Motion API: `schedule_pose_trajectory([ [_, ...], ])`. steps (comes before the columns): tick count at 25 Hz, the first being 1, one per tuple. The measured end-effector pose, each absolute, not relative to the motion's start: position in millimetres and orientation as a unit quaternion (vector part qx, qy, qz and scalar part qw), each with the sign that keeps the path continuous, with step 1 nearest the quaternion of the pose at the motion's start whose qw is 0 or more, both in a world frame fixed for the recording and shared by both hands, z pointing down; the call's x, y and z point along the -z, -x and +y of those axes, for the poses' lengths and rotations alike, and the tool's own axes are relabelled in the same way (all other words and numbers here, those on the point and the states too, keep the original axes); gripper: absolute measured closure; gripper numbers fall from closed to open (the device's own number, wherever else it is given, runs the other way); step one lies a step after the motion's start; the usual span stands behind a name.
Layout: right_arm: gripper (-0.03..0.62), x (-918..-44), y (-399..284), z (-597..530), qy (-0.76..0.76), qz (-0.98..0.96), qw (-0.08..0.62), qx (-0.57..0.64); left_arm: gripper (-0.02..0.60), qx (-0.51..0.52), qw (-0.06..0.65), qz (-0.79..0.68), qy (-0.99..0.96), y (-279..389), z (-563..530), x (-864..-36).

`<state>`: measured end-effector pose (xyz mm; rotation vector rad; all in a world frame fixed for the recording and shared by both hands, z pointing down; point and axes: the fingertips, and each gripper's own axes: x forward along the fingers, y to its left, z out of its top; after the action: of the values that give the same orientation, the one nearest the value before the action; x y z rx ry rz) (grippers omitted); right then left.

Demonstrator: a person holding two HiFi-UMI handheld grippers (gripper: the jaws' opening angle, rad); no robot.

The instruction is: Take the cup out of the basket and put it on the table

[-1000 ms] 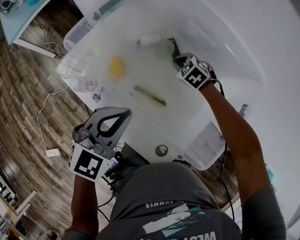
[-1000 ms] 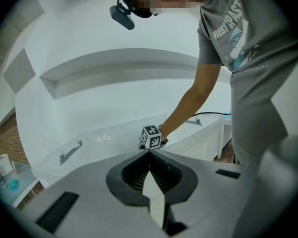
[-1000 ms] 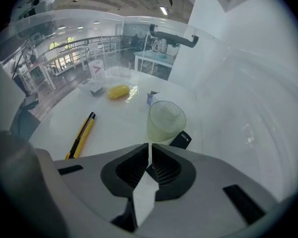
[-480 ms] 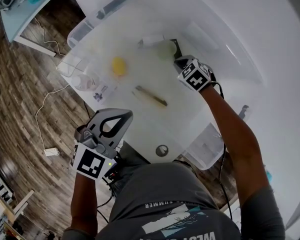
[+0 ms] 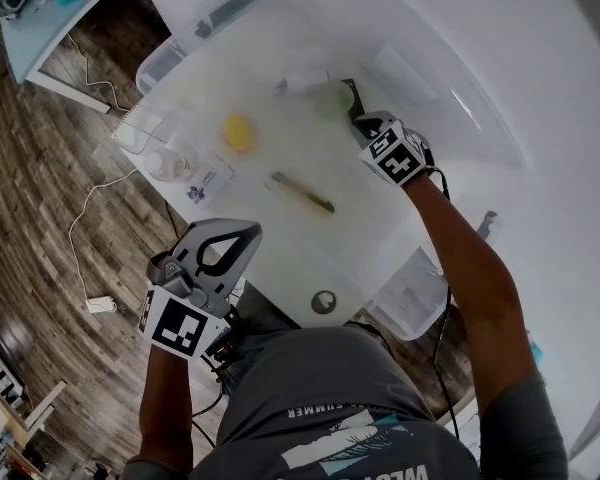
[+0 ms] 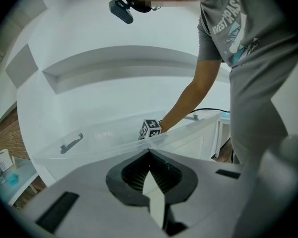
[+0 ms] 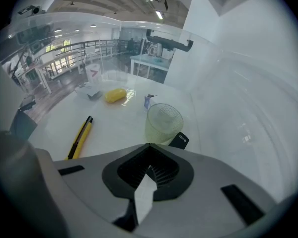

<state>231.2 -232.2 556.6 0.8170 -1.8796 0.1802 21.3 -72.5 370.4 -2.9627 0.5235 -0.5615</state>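
Observation:
A pale green translucent cup (image 5: 332, 98) stands upright on the floor of the clear plastic basket (image 5: 170, 58). My right gripper (image 5: 360, 124) is inside the basket, shut with nothing between its jaws. In the right gripper view the cup (image 7: 164, 123) stands just beyond the closed tips (image 7: 149, 146), apart from them. My left gripper (image 5: 248, 230) hangs outside the basket near my body, shut and empty. Its own view looks over its closed tips (image 6: 149, 151) at the basket's rim (image 6: 114, 138).
On the basket floor lie a yellow-and-black utility knife (image 5: 300, 192), a yellow lump (image 5: 238, 131), a small black tag (image 7: 179, 140) beside the cup and some clear and white bits (image 5: 170, 165). A second clear bin (image 5: 410, 293) sits lower right. Wooden floor lies at left.
My right gripper has drawn back a little from the cup towards me. The left gripper has barely shifted. The cup has not moved.

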Motion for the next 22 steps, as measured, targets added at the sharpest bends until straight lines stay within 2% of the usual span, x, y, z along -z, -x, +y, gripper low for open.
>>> schedule_pose_trajectory([
  [14, 0.579, -550.8, -236.4, -240.4, -0.350, -0.790, 0.502, -0.041, 0.572, 0.183, 0.030, 0.161, 0.969, -30.7, -80.3, -373.7],
  [22, 0.468, -532.7, -214.1, -256.7, -0.336, -0.798, 0.497, 0.057, 0.573, 0.176, 0.032, 0.162, 0.970, -31.1, -80.8, -372.9],
])
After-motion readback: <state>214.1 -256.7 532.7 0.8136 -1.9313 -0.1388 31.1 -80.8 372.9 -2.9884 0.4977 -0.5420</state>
